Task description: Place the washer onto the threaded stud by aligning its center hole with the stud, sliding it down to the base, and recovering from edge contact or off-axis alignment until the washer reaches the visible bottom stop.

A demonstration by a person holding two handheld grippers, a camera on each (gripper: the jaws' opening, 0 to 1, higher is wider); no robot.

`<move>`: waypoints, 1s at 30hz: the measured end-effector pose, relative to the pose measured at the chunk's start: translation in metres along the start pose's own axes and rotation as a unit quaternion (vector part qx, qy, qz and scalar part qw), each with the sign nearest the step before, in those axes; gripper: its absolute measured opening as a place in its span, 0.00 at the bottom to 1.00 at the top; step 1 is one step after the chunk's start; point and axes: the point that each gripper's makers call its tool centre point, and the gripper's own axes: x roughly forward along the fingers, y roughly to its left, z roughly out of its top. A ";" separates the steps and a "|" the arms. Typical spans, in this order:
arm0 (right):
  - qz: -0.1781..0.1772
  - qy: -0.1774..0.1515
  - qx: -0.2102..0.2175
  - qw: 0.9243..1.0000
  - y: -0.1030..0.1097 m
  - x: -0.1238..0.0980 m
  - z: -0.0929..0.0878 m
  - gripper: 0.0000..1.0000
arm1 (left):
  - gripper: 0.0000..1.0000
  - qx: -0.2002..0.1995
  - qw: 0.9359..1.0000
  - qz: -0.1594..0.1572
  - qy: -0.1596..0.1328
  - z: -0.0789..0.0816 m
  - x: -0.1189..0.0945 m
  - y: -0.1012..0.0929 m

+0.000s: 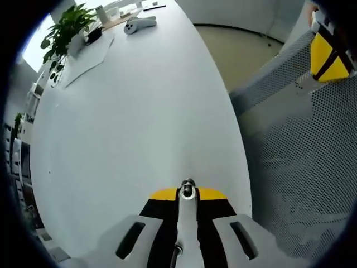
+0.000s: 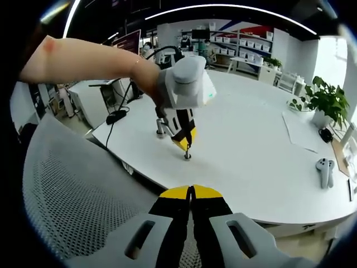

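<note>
The left gripper [image 2: 187,146] is holding the silver metal stud [image 1: 187,188] clamped upright (washer indistinct); right gripper [image 2: 192,192] is sitting closed, empty; descending should be axial

The threaded stud [image 2: 187,154] stands on the table [image 2: 251,167], with a mesh chair [image 2: 78,206] before the table's edge.

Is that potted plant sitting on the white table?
Yes: in the right gripper view the potted plant stands on the far side of the white table, beside a sheet of paper.
</note>
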 end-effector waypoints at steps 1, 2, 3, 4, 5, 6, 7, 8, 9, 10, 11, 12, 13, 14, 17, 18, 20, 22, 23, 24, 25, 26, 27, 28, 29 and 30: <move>0.000 0.000 0.000 1.000 0.000 0.000 0.000 0.04 | 0.08 0.000 1.000 0.000 0.002 -0.001 0.003 0.003; 0.000 0.000 0.000 1.000 0.000 0.000 0.000 0.04 | 0.08 0.000 1.000 0.000 0.002 -0.001 0.005 0.004; 0.001 -0.001 0.000 1.000 0.000 0.000 0.000 0.04 | 0.08 -0.003 1.000 -0.001 0.003 -0.001 0.005 0.002; 0.001 -0.001 0.000 1.000 0.000 0.000 0.000 0.04 | 0.08 -0.004 1.000 -0.003 0.004 -0.001 0.006 0.001; 0.001 -0.001 0.000 1.000 0.000 0.000 0.000 0.04 | 0.08 -0.004 1.000 -0.003 0.003 0.000 0.007 0.000; 0.001 -0.002 0.000 1.000 0.000 0.000 0.000 0.04 | 0.08 -0.005 1.000 -0.005 0.002 0.001 0.008 -0.001; 0.001 -0.001 0.000 1.000 0.000 0.000 0.000 0.04 | 0.08 -0.006 1.000 -0.006 0.002 0.000 0.011 -0.001; 0.000 0.000 0.000 1.000 0.000 0.000 0.000 0.04 | 0.08 -0.006 1.000 -0.006 0.003 0.000 0.012 -0.002; 0.000 0.000 0.001 1.000 0.000 0.000 0.000 0.04 | 0.08 -0.003 1.000 -0.006 0.004 0.000 0.013 -0.002; 0.000 0.000 0.001 1.000 0.000 0.000 0.000 0.04 | 0.08 -0.002 1.000 -0.006 0.006 0.000 0.014 -0.002; -0.001 0.001 0.002 1.000 0.000 0.000 -0.001 0.04 | 0.08 0.001 1.000 -0.007 0.008 0.000 0.017 -0.003; -0.001 0.001 0.002 1.000 0.000 0.000 -0.001 0.04 | 0.08 0.002 1.000 -0.008 0.009 -0.001 0.018 -0.003; -0.002 0.001 0.002 1.000 -0.001 0.000 -0.001 0.04 | 0.08 0.003 1.000 -0.008 0.010 0.000 0.019 -0.003; -0.003 0.001 0.003 1.000 -0.001 0.000 -0.001 0.04 | 0.08 0.004 1.000 -0.008 0.010 0.000 0.020 -0.002; -0.004 0.001 0.003 1.000 -0.001 0.000 -0.001 0.04 | 0.03 0.001 1.000 0.002 0.005 0.003 0.020 0.007; -0.004 0.000 0.004 1.000 -0.001 0.000 0.000 0.04 | 0.03 0.005 1.000 0.003 0.000 0.004 0.019 0.008; -0.005 0.000 0.004 1.000 -0.002 0.000 0.000 0.04 | 0.03 0.003 1.000 0.000 -0.002 0.004 0.018 0.010; -0.006 0.000 0.005 1.000 -0.002 0.000 0.000 0.04 | 0.03 0.007 1.000 0.001 -0.002 0.001 0.017 0.008; -0.007 -0.001 0.006 1.000 -0.002 0.000 0.000 0.04 | 0.03 0.008 1.000 0.002 -0.003 -0.001 0.017 0.009; -0.007 -0.001 0.006 1.000 -0.002 0.000 0.000 0.04 | 0.03 0.006 1.000 0.002 -0.002 -0.003 0.016 0.009; -0.008 -0.001 0.006 1.000 -0.003 0.000 0.000 0.04 | 0.03 0.006 1.000 0.002 -0.003 -0.003 0.016 0.009; -0.008 -0.001 0.006 1.000 -0.003 0.000 0.000 0.04 | 0.03 0.006 1.000 0.001 -0.003 -0.005 0.016 0.008; -0.008 -0.002 0.006 1.000 -0.003 0.000 0.001 0.04 | 0.03 0.007 1.000 0.001 -0.003 -0.005 0.017 0.007; -0.008 -0.002 0.006 1.000 -0.003 0.000 0.001 0.04 | 0.03 0.007 1.000 0.002 -0.003 -0.006 0.016 0.007; -0.008 -0.001 0.006 1.000 -0.003 0.000 0.000 0.04 | 0.03 0.006 1.000 0.002 -0.005 -0.005 0.016 0.006; -0.008 0.000 0.006 1.000 -0.003 0.000 0.000 0.04 | 0.03 0.004 1.000 0.003 -0.006 -0.005 0.016 0.006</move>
